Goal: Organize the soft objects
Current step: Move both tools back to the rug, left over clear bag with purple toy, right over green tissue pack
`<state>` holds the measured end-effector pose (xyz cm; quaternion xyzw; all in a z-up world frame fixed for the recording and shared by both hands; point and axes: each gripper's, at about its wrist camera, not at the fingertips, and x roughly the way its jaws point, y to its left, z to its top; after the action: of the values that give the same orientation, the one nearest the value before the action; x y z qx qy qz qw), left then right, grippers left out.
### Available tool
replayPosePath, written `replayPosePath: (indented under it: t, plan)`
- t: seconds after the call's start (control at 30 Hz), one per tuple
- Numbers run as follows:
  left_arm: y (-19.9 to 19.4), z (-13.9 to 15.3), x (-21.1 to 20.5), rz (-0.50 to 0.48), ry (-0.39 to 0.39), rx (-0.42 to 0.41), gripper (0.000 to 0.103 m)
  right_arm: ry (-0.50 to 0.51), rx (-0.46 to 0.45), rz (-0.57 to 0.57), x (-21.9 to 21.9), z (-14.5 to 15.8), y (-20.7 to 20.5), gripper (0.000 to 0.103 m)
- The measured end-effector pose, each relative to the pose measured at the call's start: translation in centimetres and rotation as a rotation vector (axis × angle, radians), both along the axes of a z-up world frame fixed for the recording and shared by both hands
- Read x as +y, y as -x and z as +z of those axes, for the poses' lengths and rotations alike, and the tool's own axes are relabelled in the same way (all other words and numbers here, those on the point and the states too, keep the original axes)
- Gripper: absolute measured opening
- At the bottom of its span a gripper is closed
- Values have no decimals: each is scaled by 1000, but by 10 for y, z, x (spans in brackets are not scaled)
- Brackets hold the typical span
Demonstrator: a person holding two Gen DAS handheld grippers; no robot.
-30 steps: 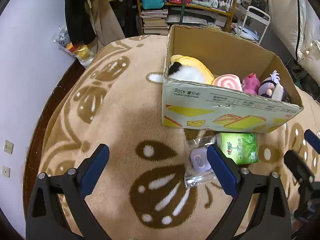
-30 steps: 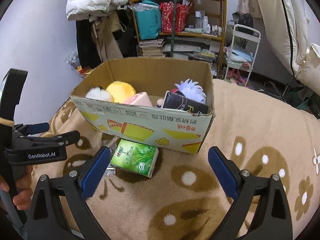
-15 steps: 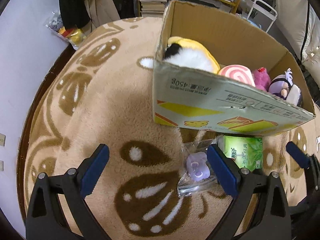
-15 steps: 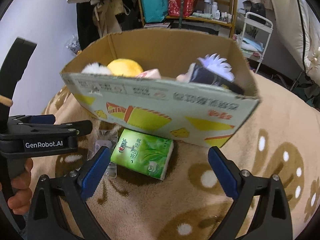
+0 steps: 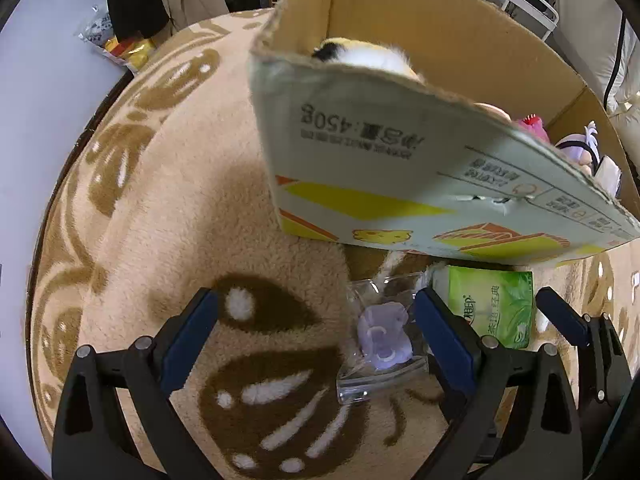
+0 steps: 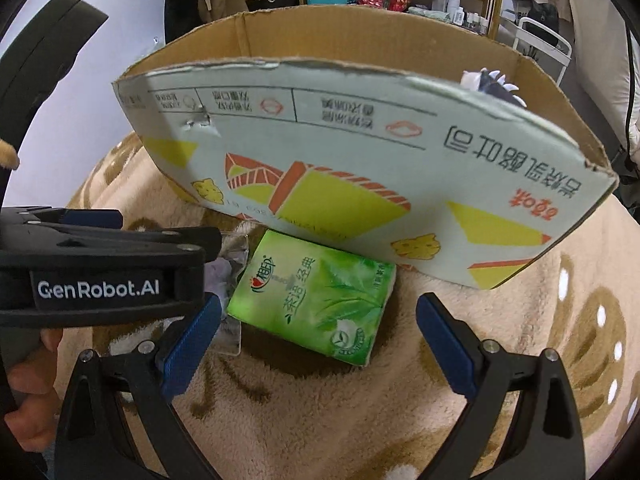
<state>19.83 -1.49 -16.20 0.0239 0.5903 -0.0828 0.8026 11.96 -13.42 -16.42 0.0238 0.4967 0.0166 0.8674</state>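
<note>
While both grippers hang low over a tan plush blanket (image 5: 168, 208) patterned with brown shapes and white dots, a printed cardboard box (image 5: 400, 184) stands open just beyond them. Over its torn front rim show a yellow, white and black plush toy (image 5: 360, 52), something pink (image 5: 530, 126), and a small doll with pale spiky hair (image 5: 580, 148).

On the blanket, against the foot of the box, lies a green pack of tissues (image 6: 316, 296), flat and slightly angled. Just beside it, on its left, is a clear plastic packet (image 5: 380, 344) with a small lilac object inside; the two look to be touching or nearly so.

The left gripper (image 5: 316, 344) has its blue-padded fingers spread wide and holds nothing. The packet lies between them, close to the right finger, which stands between packet and tissues.

The right gripper (image 6: 316, 348) is likewise spread wide and empty, its fingers to either side of the tissue pack, with the pack nearer the left finger. From its camera, the left gripper's black body and the person's hand (image 6: 28, 400) on it fill the left edge.
</note>
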Motion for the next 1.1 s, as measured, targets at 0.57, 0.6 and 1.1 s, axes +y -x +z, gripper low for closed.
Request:
replayPosePath:
  t: [0.57, 0.6, 1.1]
  plan:
    - [-12, -18, -15, -63, -5, 50, 97, -1, 62, 12, 2, -6, -10, 85]
    - [-12, -18, -17, -67, -4, 53, 97, 0, 62, 12, 3, -6, -10, 85]
    - [-13, -30, -48, -105, -74, 55, 97, 27, 88, 18, 10, -5, -9, 84]
